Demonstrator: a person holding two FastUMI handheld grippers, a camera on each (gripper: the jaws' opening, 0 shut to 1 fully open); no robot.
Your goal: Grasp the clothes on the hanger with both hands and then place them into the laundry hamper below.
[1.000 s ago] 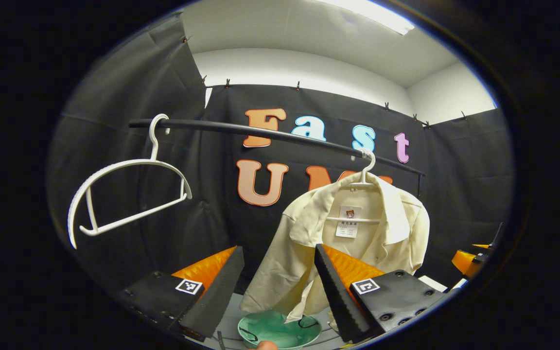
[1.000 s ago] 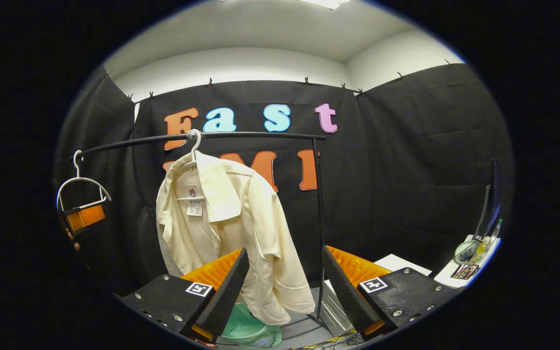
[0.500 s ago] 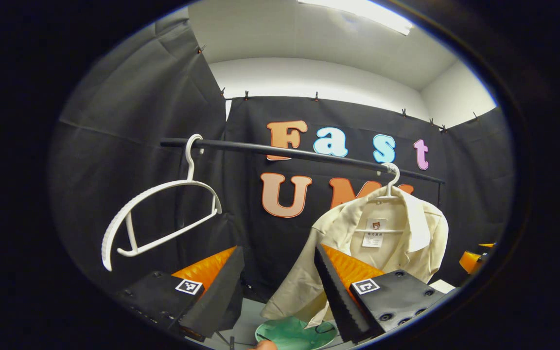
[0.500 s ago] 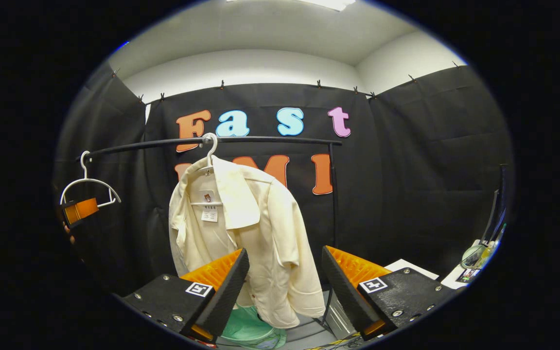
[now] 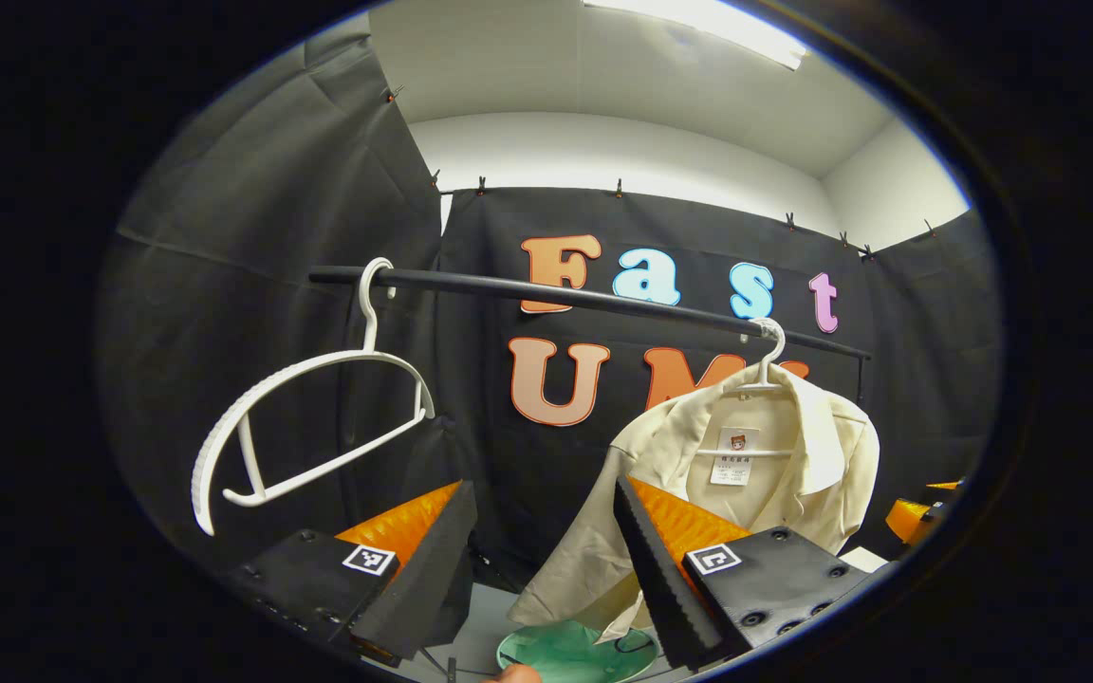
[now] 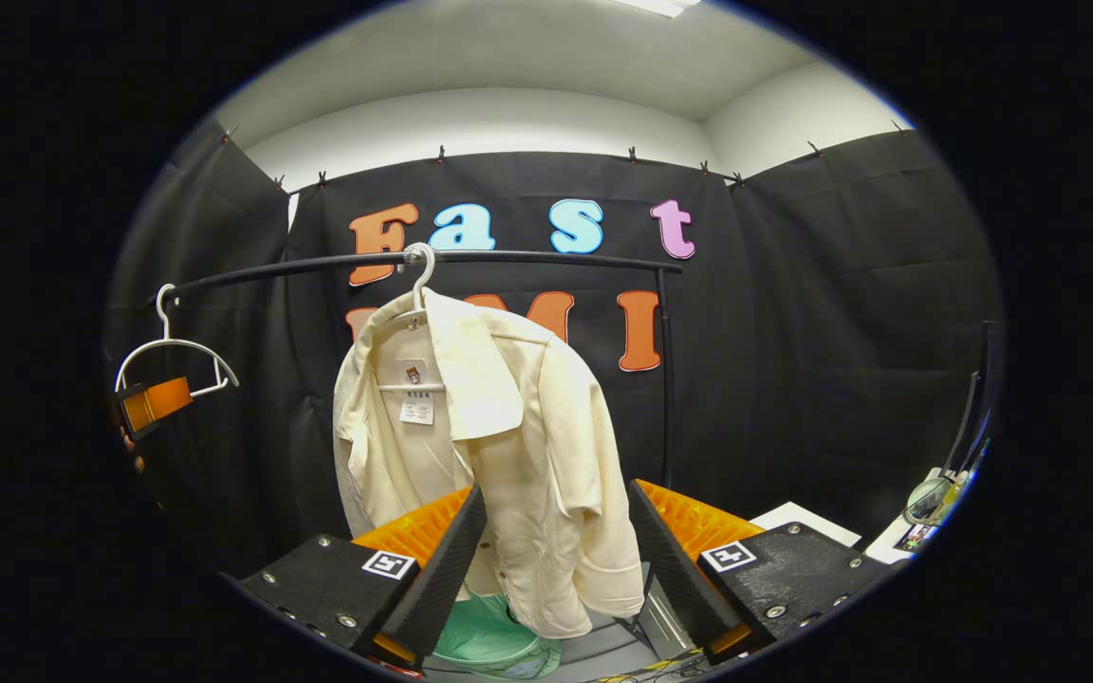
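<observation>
A cream shirt (image 6: 499,446) hangs on a white hanger (image 6: 416,285) whose hook sits on the black rail (image 6: 509,258), toward the rail's right half as the right gripper view shows it. Its collar is open, a label shows inside the neck, and 1 sleeve droops down the right side. In the left gripper view the same cream shirt (image 5: 755,474) hangs at the far right end of the black rail (image 5: 546,292).

Below the shirt's hem sits the green laundry hamper (image 6: 494,640), its rim partly hidden by the cloth; in the left gripper view the green laundry hamper (image 5: 570,653) shows at the bottom edge.

A bare second hanger (image 5: 305,417) hangs tilted at the left end of the rail.

The right hand-held gripper (image 6: 554,560) is spread wide, its 2 fingers either side of the shirt's lower part, touching nothing. The left hand-held gripper (image 5: 546,564) is likewise spread and empty, pointing between the 2 hangers; it also appears far left in the right gripper view, near the bare second hanger (image 6: 176,356).
</observation>
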